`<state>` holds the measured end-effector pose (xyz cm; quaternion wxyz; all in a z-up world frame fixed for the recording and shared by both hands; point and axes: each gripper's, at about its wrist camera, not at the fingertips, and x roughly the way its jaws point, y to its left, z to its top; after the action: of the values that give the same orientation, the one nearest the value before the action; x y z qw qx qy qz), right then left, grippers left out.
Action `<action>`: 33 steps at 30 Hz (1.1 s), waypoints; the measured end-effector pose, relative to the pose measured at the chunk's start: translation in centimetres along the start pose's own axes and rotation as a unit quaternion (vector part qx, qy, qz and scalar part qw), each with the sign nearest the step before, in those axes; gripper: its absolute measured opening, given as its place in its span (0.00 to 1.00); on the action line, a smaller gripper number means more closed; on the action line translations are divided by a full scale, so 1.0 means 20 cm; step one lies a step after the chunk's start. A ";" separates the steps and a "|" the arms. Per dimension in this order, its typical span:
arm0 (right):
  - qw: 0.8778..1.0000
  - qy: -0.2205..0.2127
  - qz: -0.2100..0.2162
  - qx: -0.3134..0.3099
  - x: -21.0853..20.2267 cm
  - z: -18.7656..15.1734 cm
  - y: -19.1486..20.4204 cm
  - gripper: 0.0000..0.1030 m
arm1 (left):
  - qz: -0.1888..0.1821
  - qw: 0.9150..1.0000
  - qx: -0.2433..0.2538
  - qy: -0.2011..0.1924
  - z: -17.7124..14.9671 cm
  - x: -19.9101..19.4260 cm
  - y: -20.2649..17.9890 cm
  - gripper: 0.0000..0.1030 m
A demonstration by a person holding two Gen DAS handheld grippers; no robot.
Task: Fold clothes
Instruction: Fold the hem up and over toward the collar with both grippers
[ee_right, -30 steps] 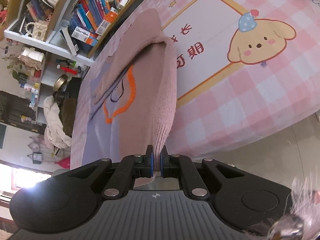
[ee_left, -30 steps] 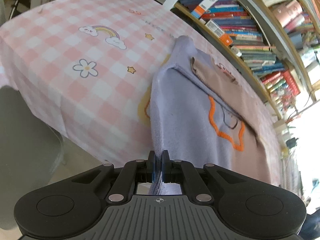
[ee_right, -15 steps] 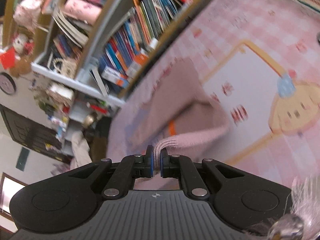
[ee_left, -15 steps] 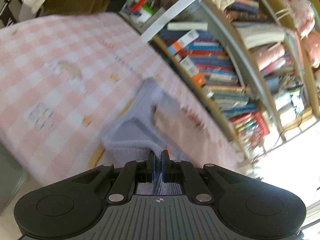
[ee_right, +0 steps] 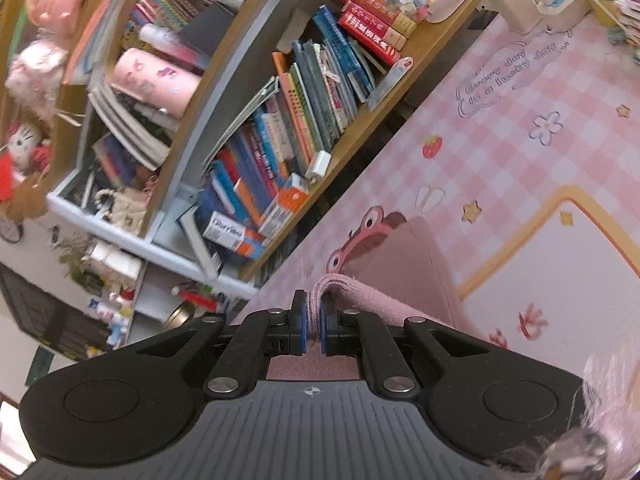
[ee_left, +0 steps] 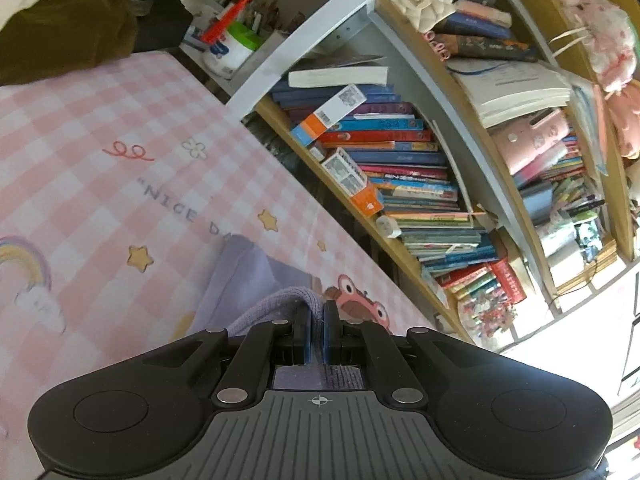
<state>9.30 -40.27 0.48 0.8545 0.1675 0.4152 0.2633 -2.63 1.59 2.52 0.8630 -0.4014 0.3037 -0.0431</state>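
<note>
Left wrist view: the left gripper (ee_left: 316,330) is clamped on the lilac hem of the sweater (ee_left: 244,280), whose body lies directly ahead on the pink-checked bench (ee_left: 100,140), towards the bookshelf (ee_left: 400,168).

Right wrist view: the right gripper (ee_right: 313,328) pinches the pink hem likewise; the garment stretches forward, so the fold likely lands ahead of both.

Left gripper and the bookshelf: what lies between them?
In the left wrist view, the left gripper pinches the lilac sweater; beyond it only pink checked tablecloth reaches the bookshelf.
</note>
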 end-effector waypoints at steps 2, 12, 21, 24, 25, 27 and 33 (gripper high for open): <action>1.000 0.001 0.000 -0.001 0.00 0.00 0.00 0.06 | 0.005 1.000 -0.004 0.008 0.03 0.06 0.03 0.04; 1.000 0.005 0.000 -0.004 0.00 -0.02 -0.01 0.06 | 0.029 0.998 -0.008 0.060 0.10 0.31 0.14 0.09; 1.000 0.008 0.000 -0.007 0.00 -0.03 -0.01 0.32 | 0.056 0.994 0.093 0.021 0.19 0.30 0.07 0.47; 1.000 0.009 0.000 -0.008 0.00 -0.04 -0.01 0.36 | 0.073 0.983 0.165 0.028 0.19 0.32 0.01 0.47; 1.000 0.010 0.000 -0.009 0.00 -0.04 -0.01 0.37 | 0.082 0.977 0.192 0.033 0.18 0.35 -0.01 0.47; 1.000 0.010 0.000 -0.009 0.00 -0.04 -0.01 0.40 | 0.104 0.963 0.245 0.044 0.15 0.41 -0.05 0.47; 1.000 0.013 0.000 -0.012 0.00 -0.05 -0.02 0.39 | 0.129 0.931 0.334 0.068 0.04 0.60 -0.05 0.18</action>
<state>8.59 -40.42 -0.39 0.8511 0.1542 0.4229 0.2701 7.65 -2.42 -2.20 0.9225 -0.0439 0.3792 -0.0578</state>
